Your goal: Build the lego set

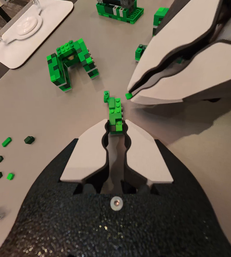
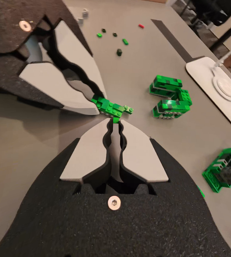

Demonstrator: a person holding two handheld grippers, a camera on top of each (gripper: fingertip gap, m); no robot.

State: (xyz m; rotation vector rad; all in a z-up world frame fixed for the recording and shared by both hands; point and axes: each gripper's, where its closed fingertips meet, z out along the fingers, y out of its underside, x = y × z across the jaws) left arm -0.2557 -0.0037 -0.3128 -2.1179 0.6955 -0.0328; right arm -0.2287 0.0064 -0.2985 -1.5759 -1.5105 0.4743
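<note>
My left gripper (image 1: 116, 125) is shut on the near end of a long green lego limb (image 1: 114, 111), held out over the grey table; the limb also shows in the right wrist view (image 2: 109, 107). My right gripper (image 2: 115, 121) is shut on a small bright green tile (image 2: 116, 120), right beside the limb's middle. In the left wrist view the right gripper (image 1: 130, 94) comes in from the upper right with the tile (image 1: 128, 96) at its tip, a short gap from the limb.
A green arch-shaped lego assembly (image 1: 71, 64) lies on the table (image 1: 28, 111). A green base with grey parts (image 1: 119, 12) stands farther off. Several loose small green pieces (image 1: 7, 141) lie to the left. A white stand base (image 1: 28, 32) sits at the table edge. The tips of both grippers are at nearly the same place.
</note>
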